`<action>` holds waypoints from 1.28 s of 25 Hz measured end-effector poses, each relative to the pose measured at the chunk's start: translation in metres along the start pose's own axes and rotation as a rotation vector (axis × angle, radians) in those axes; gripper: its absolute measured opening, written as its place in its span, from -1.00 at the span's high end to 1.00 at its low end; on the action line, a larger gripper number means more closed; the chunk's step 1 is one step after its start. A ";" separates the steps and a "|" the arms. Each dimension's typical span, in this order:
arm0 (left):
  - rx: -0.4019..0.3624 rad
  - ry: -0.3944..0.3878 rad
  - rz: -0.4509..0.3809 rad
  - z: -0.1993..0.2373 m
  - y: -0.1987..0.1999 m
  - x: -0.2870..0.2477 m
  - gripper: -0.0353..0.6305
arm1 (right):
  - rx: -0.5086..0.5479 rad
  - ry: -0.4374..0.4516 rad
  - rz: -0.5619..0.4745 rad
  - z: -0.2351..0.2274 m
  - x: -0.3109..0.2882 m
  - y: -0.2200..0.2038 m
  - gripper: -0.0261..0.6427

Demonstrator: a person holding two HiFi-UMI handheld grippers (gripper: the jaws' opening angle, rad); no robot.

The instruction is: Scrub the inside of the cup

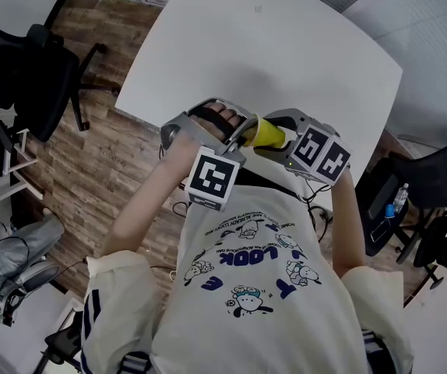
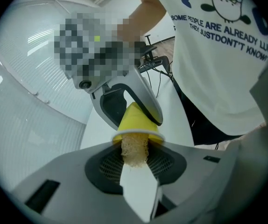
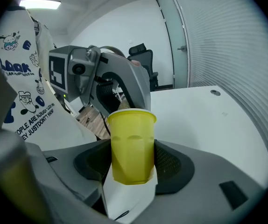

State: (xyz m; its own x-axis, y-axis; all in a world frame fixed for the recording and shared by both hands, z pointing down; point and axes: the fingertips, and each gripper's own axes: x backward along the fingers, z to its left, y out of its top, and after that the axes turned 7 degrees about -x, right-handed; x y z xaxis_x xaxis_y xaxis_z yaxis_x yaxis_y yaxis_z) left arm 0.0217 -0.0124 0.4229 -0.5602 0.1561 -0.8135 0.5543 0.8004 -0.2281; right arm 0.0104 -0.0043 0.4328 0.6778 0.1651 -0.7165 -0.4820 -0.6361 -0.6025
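A yellow cup [image 1: 271, 133] is held sideways in front of the person's chest, with my right gripper [image 1: 279, 140] shut on its body. In the right gripper view the cup [image 3: 131, 146] stands between the jaws, its white-rimmed mouth pointing away. My left gripper [image 1: 241, 135] faces it, shut on a tan mesh scrubber [image 2: 134, 149]. The scrubber's far end is pushed into the mouth of the cup [image 2: 137, 123]. The inside of the cup is hidden. The left gripper [image 3: 101, 80] appears close behind the cup's rim, and the right gripper [image 2: 124, 99] appears behind the cup.
A white table [image 1: 270, 45] lies just beyond the grippers. Black office chairs stand at the left [image 1: 29, 76] and at the right [image 1: 441, 181]. A bottle [image 1: 399, 196] sits by the right chair. The floor is wood planks [image 1: 107, 154].
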 end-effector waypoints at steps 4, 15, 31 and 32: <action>0.094 -0.034 -0.008 0.000 -0.003 -0.001 0.45 | 0.034 -0.034 0.003 0.000 -0.001 0.004 0.16; 0.298 -0.120 -0.023 -0.007 -0.008 -0.003 0.45 | 0.157 -0.130 0.062 -0.002 -0.008 0.003 0.16; 0.528 -0.203 -0.060 -0.012 -0.013 -0.002 0.46 | 0.332 -0.247 0.126 -0.004 -0.013 0.004 0.16; 0.539 -0.210 -0.061 -0.013 -0.013 -0.002 0.46 | 0.344 -0.253 0.127 -0.004 -0.014 0.004 0.16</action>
State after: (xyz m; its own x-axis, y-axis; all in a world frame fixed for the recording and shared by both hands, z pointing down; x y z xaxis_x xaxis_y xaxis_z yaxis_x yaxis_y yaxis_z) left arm 0.0078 -0.0153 0.4340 -0.4973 -0.0437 -0.8665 0.7908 0.3879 -0.4735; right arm 0.0016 -0.0124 0.4417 0.4646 0.3087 -0.8300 -0.7385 -0.3821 -0.5555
